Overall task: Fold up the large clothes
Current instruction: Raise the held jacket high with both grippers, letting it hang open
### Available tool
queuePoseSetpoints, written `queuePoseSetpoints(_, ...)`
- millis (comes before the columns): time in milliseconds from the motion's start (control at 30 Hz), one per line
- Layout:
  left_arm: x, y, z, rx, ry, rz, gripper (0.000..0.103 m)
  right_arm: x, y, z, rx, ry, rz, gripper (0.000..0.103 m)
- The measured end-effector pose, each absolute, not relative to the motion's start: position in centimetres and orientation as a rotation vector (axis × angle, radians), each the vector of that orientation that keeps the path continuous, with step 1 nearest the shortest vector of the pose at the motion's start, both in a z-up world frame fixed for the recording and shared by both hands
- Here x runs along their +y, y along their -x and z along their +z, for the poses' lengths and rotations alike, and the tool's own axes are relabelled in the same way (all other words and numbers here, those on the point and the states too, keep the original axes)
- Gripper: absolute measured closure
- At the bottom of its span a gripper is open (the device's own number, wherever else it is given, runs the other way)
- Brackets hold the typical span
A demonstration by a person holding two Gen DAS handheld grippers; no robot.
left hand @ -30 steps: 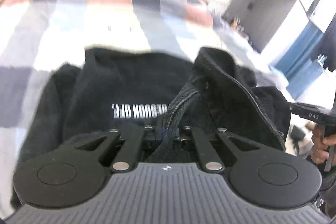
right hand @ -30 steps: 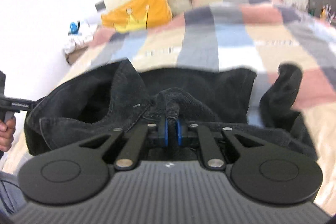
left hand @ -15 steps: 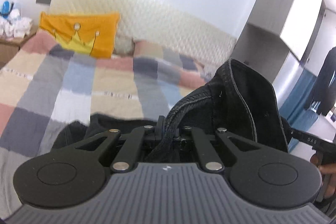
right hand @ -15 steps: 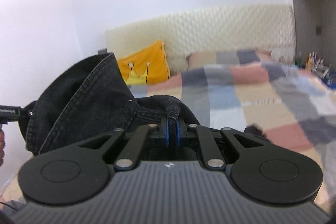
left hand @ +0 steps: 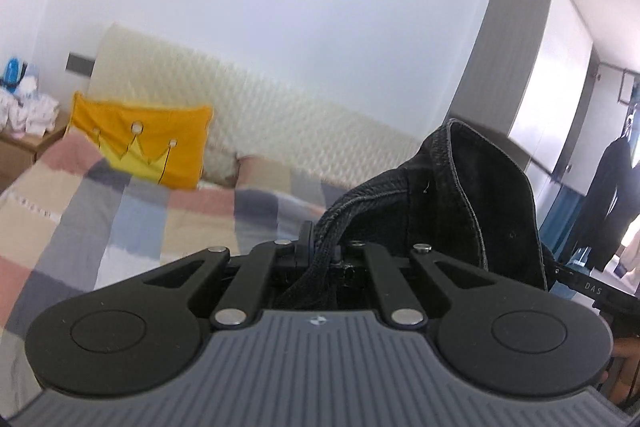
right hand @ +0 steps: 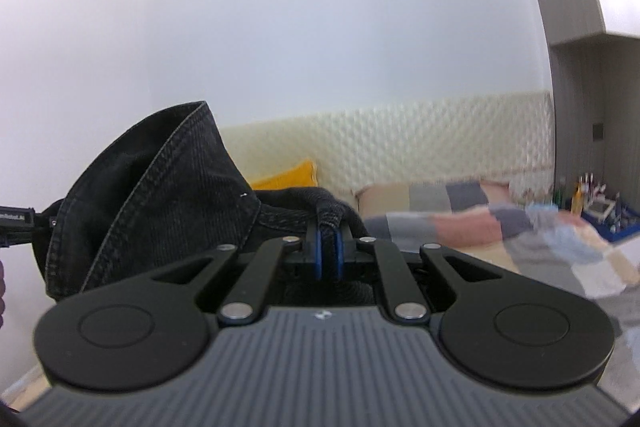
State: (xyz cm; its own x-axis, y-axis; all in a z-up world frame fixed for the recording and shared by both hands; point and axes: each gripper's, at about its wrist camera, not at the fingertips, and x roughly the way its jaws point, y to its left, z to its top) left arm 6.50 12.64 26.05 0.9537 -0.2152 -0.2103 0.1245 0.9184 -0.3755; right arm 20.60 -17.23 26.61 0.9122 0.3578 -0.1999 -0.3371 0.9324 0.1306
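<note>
Black denim garment (left hand: 448,211), thick stitched seams.

A home bedroom: checked bedspread (left hand: 132,223), padded cream headboard (left hand: 280,131), yellow crown cushion (left hand: 140,143), grey wardrobe (left hand: 516,75).

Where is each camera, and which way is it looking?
Left wrist view: sits on the left gripper, looking along it over the checked bed to the yellow crown pillow and headboard; the right gripper's tip and a bit of hand show at the right edge.
Right wrist view: sits on the right gripper, looking toward the headboard and wall; the left gripper's tip shows at the left edge.
Both share the black denim garment, pinched in each gripper, plus bed, pillow and headboard.
</note>
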Motion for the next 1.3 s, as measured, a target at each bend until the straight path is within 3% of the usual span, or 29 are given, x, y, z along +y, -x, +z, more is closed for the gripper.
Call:
queuePoseSetpoints(367,12.4,-2.3,39.1,0.087,0.295,-0.156,0.098,-16.2,-18.0,35.4,0.068,-0.069,0.407,0.093)
queuePoseSetpoints(567,13.8,-4.7,40.9,0.100,0.256,-0.109,0.098,-15.2,-22.2,36.2,0.085,-0.081,0.429,0.093)
queuePoseSetpoints(933,20.7,-24.6,30.9,0.265,0.321,-0.009,0.098,-10.0,-42.5,27.4,0.260,-0.033,0.339,0.094)
queuePoseSetpoints(1067,24.1,-36.1,24.2,0.336,0.342,0.007,0.098,-6.8,-50.9,23.0,0.331,-0.018,0.275,0.093)
queuePoseSetpoints(1300,29.7,-55.2,7.9,0.540,0.380,0.033,0.098,-3.2,-66.4,9.0,0.522,-0.037,0.197,0.093)
